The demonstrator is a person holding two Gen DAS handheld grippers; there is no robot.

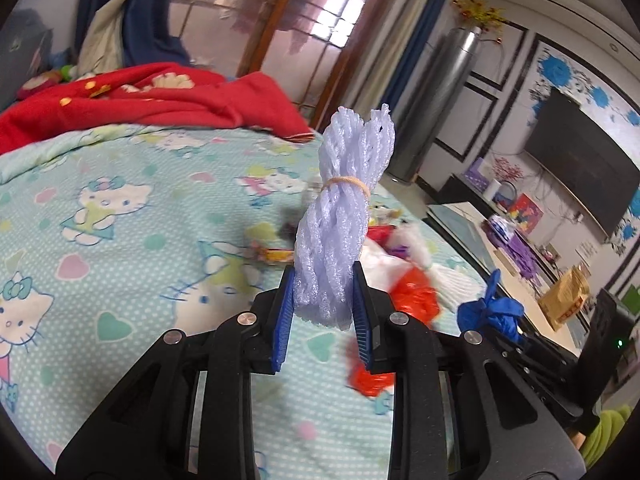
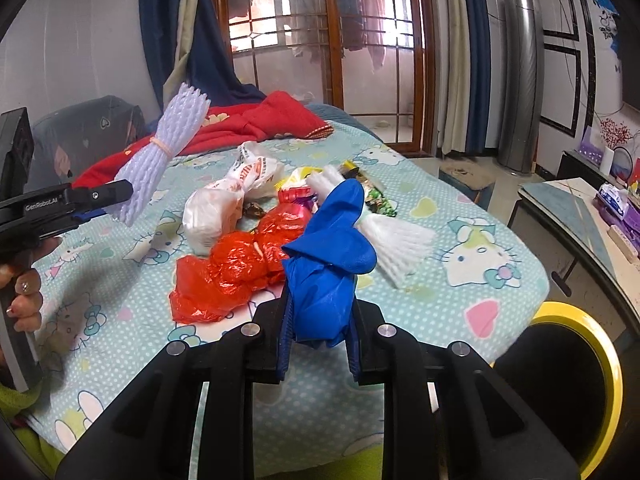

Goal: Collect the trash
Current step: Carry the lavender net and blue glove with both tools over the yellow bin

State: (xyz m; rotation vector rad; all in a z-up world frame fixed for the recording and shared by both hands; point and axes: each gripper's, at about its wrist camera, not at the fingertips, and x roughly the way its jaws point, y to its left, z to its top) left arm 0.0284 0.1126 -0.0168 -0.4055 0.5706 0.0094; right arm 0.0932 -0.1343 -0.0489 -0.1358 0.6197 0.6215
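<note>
My left gripper [image 1: 324, 296] is shut on a pale lilac foam net bundle [image 1: 344, 216] tied with a rubber band, held upright above the bed; the same bundle [image 2: 160, 160] shows at the left of the right wrist view. My right gripper [image 2: 320, 320] is shut on a crumpled blue plastic bag [image 2: 328, 260], lifted off the bed; this bag [image 1: 490, 312] shows at the right of the left wrist view. On the cartoon-cat bedsheet [image 2: 460, 292] lie a red plastic bag [image 2: 232, 268], a white printed bag [image 2: 224, 204], a white foam net [image 2: 400, 240] and snack wrappers [image 2: 372, 196].
A yellow-rimmed black bin [image 2: 568, 380] stands at the bed's right corner. A red blanket [image 1: 160, 96] lies at the far end of the bed. A low table [image 1: 500, 248] with boxes and a dark television [image 1: 580, 168] are to the right. A person's hand [image 2: 24, 296] holds the left gripper's handle.
</note>
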